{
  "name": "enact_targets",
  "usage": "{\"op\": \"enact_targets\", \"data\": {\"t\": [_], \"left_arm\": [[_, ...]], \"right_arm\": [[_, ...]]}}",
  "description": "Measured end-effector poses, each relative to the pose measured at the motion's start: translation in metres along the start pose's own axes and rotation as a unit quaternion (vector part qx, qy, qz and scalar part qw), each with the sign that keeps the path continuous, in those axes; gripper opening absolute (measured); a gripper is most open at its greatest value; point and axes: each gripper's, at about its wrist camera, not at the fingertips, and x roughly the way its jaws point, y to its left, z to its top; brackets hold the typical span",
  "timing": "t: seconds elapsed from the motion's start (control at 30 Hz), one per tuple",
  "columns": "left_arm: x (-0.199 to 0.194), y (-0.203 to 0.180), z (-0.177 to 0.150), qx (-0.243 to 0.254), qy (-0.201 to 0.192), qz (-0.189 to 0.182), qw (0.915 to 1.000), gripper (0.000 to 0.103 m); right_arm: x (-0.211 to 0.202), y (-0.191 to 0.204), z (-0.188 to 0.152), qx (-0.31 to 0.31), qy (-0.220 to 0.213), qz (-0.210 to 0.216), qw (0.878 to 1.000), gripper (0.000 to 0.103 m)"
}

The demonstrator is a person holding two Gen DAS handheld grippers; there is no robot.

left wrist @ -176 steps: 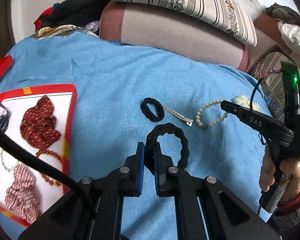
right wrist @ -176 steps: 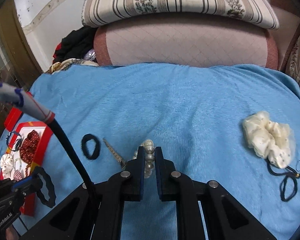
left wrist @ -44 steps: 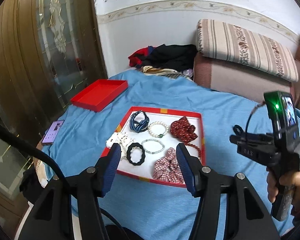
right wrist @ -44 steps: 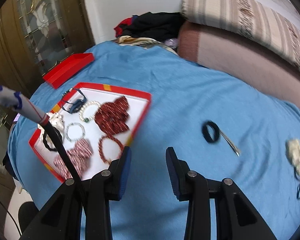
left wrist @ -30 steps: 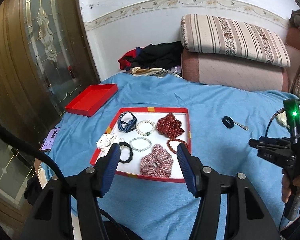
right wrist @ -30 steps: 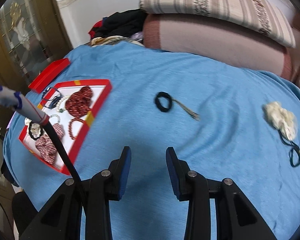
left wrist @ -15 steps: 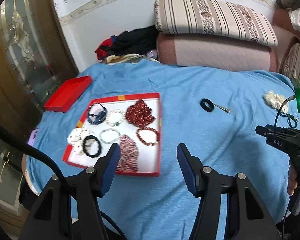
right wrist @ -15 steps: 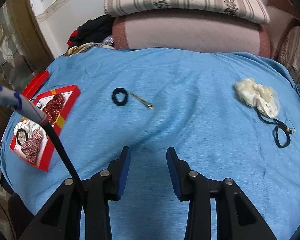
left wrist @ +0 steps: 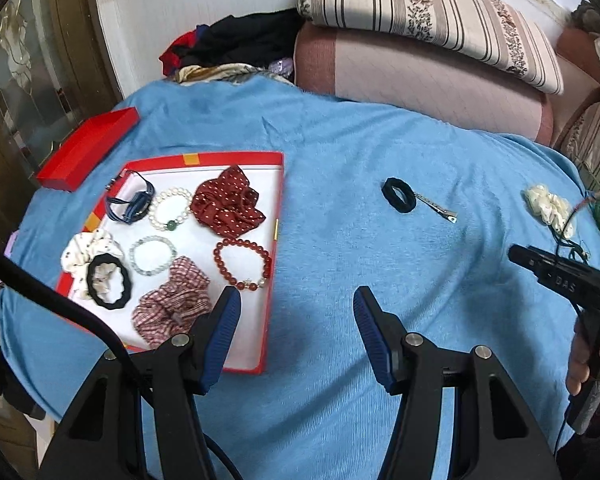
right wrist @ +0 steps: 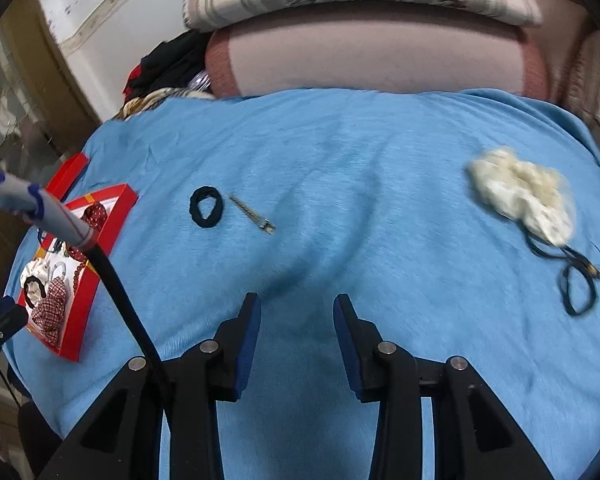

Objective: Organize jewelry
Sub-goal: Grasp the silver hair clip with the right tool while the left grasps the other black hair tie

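Note:
A red-rimmed white tray (left wrist: 274, 216) on the blue cloth holds scrunchies, bead bracelets and a black scalloped hair tie (left wrist: 109, 280); it also shows in the right wrist view (right wrist: 116, 216). A black hair tie (left wrist: 398, 195) (right wrist: 206, 207) and a metal hair clip (left wrist: 438, 207) (right wrist: 253, 215) lie loose on the cloth. A cream scrunchie (left wrist: 548, 207) (right wrist: 524, 196) lies at the right beside a thin black cord loop (right wrist: 576, 284). My left gripper (left wrist: 296, 304) is open and empty above the tray's right edge. My right gripper (right wrist: 296, 304) is open and empty over bare cloth.
A red box lid (left wrist: 86, 148) lies at the cloth's left edge. Cushions (left wrist: 420, 52) and a pile of clothes (left wrist: 236, 40) stand at the back. A glass door (left wrist: 16, 80) is at the left. The right hand-held gripper (left wrist: 560, 276) shows in the left wrist view.
Both grippers, earlier shut on a black scalloped tie and a pearl bracelet, are now open and empty. Both pieces lie in the tray. Both views have swung right and come closer to the cloth.

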Motion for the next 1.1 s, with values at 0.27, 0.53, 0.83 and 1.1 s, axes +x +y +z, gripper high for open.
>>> {"op": "enact_targets", "data": {"t": [0.27, 0.53, 0.83, 1.1], "left_arm": [[0.043, -0.003, 0.014, -0.015, 0.023, -0.019, 0.9994, 0.058], [0.077, -0.011, 0.040, -0.017, 0.028, -0.031, 0.9990, 0.058], [0.110, -0.026, 0.062, -0.018, 0.039, -0.052, 0.9977, 0.057], [0.149, -0.061, 0.087, 0.011, 0.052, -0.098, 0.9938, 0.057]], "right_arm": [[0.055, 0.023, 0.046, -0.050, 0.017, 0.028, 0.998, 0.041], [0.097, 0.031, 0.057, -0.086, 0.044, 0.027, 0.995, 0.041], [0.107, 0.034, 0.060, -0.099, 0.041, 0.013, 0.994, 0.011], [0.084, 0.002, 0.053, -0.045, 0.024, 0.012, 0.999, 0.010]]}}
